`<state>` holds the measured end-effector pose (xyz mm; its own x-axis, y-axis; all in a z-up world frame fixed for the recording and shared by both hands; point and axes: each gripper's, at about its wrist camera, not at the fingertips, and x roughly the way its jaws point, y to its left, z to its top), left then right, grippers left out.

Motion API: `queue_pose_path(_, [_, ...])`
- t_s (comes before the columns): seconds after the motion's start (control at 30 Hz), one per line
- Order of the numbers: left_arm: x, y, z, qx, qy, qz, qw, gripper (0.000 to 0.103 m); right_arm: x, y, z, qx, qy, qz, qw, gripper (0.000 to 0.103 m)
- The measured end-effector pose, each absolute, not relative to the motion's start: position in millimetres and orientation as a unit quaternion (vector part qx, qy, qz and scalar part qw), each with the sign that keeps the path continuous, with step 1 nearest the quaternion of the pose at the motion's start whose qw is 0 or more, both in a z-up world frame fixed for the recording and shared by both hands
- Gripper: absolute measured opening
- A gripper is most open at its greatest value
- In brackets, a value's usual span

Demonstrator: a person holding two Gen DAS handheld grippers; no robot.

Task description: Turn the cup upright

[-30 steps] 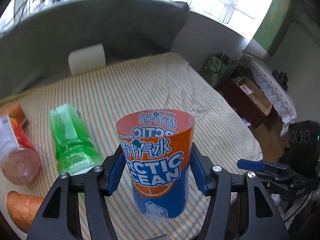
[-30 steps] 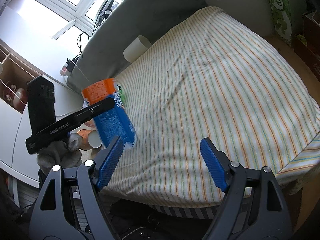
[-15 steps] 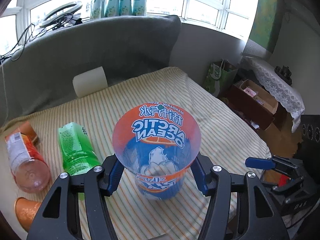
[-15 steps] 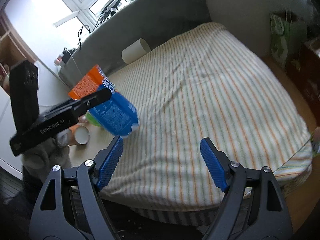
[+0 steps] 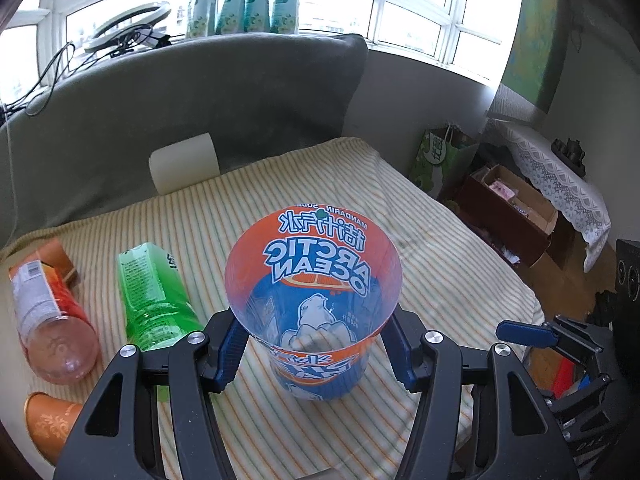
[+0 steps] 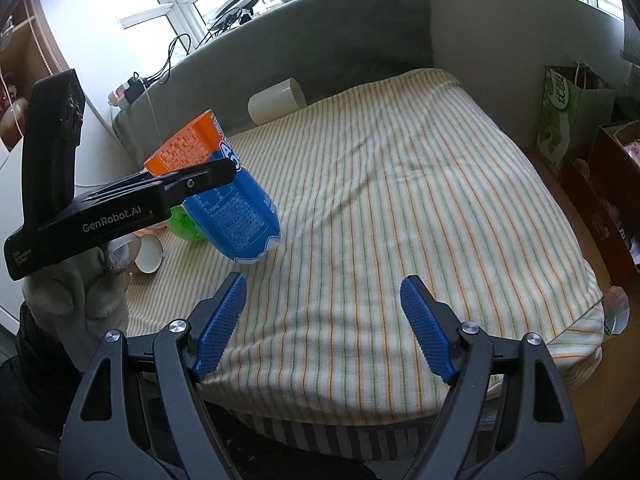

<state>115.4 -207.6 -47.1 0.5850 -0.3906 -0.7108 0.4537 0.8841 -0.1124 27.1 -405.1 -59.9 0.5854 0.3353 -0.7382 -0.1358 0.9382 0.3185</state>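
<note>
My left gripper (image 5: pixel 314 350) is shut on the orange-and-blue Arctic Ocean cup (image 5: pixel 316 304), its blue pads pressed on both sides. The cup's open mouth faces up toward the camera. In the right wrist view the cup (image 6: pixel 236 212) tilts, its base just above or touching the striped cloth (image 6: pixel 400 200), with the left gripper's black body (image 6: pixel 120 208) around it. My right gripper (image 6: pixel 322 330) is open and empty over the cloth's near edge.
A green cup (image 5: pixel 154 292), a clear red-labelled cup (image 5: pixel 44 312) and an orange cup (image 5: pixel 48 424) lie on their sides at the left. A white cup (image 5: pixel 184 162) lies by the grey sofa back (image 5: pixel 200 92). Boxes and a green bag (image 5: pixel 440 160) stand on the floor to the right.
The left gripper has turned the cup from mouth-away to mouth-up and lowered it toward the cloth. The right gripper has stayed open, shifting only slightly.
</note>
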Motion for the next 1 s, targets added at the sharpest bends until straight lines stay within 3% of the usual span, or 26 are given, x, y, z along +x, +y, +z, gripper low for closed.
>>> queue_pose_path(1.0, [105, -223, -51, 0.081, 0.367, -0.238, 0.895, 0.061, 24, -410, -59, 0.124, 0.433, 0.120, 0.885, 0.082])
